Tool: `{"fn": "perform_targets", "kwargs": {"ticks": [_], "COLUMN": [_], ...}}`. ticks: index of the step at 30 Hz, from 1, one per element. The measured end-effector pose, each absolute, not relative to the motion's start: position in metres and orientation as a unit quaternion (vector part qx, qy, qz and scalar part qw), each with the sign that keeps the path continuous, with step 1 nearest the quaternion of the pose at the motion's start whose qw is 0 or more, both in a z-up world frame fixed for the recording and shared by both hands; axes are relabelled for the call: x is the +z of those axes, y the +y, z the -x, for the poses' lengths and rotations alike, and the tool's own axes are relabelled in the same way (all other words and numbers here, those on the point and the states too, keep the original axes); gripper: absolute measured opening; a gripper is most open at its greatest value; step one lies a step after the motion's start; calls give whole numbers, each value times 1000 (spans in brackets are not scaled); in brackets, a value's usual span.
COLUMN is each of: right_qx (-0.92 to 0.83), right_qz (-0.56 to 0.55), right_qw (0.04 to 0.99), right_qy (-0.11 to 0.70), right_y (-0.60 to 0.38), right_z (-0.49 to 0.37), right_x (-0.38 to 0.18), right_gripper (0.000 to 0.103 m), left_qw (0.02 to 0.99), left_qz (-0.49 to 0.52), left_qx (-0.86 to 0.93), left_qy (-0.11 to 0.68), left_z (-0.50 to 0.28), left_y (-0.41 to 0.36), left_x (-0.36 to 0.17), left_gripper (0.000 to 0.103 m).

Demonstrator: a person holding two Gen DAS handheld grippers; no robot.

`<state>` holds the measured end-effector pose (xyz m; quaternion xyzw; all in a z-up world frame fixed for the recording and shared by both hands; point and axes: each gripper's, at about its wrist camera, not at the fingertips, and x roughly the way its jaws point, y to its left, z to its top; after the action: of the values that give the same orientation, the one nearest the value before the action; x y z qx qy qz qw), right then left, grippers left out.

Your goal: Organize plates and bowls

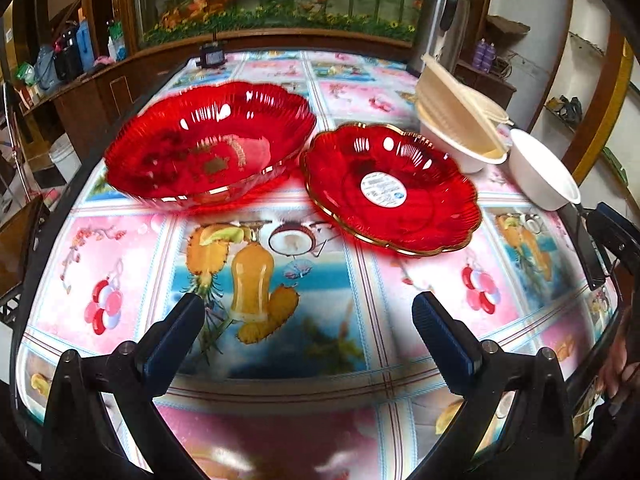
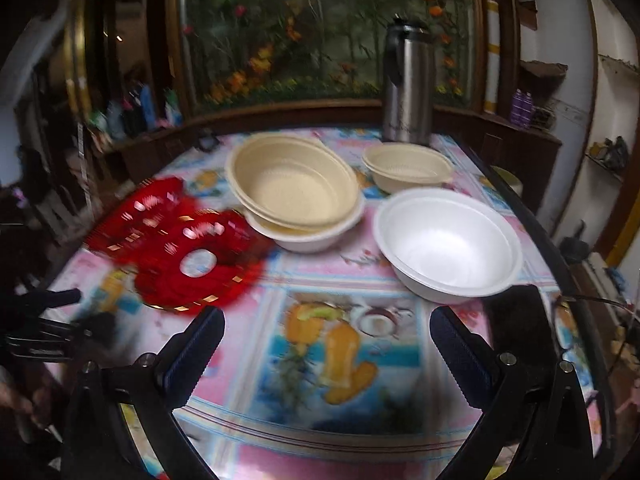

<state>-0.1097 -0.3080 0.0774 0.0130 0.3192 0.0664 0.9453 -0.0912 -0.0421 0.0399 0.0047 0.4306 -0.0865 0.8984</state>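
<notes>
A big red scalloped bowl (image 1: 208,148) stands at the far left of the table, and a smaller red plate (image 1: 390,190) with a white sticker lies to its right. Beige bowls (image 1: 452,108) rest tilted in a white bowl, with another white bowl (image 1: 542,168) beside them. My left gripper (image 1: 308,312) is open over bare tablecloth, short of the red dishes. In the right wrist view, the beige stack (image 2: 296,184) sits in a white bowl, a small beige bowl (image 2: 408,166) behind, a white bowl (image 2: 448,244) close ahead, the red plate (image 2: 192,252) blurred at left. My right gripper (image 2: 326,328) is open and holds nothing.
A steel thermos jug (image 2: 408,88) stands at the table's far right corner, and a small dark device (image 1: 212,54) at the far edge. The table (image 1: 312,360) has a fruit-print cloth under glass. A dark wooden cabinet with a flower mural lies behind. The other gripper (image 1: 608,240) shows at right.
</notes>
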Motion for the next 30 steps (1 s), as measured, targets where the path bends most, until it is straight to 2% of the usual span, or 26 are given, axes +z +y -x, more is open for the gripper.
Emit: {"fn": "perform_targets", "kwargs": {"ticks": [6,11,30], "right_qx": [122,143,206], "right_qz": [-9,-57,4], "right_qw": [943,937,920], "right_qy": [308,313,332], "right_y": [-278,-269,-193], "right_z": [113,107,77], "right_x": [90,89,96], "right_gripper": [103,103,102], "left_qw": [905,908,912], "left_qz": [-10,-1,35], "left_qx": [-87,-81,-53], "left_qy": [416,412,406], "left_z": [100,100,91], "left_y": [-37,-28,22], "left_x": [53,56,60], "left_gripper": [103,103,103]}}
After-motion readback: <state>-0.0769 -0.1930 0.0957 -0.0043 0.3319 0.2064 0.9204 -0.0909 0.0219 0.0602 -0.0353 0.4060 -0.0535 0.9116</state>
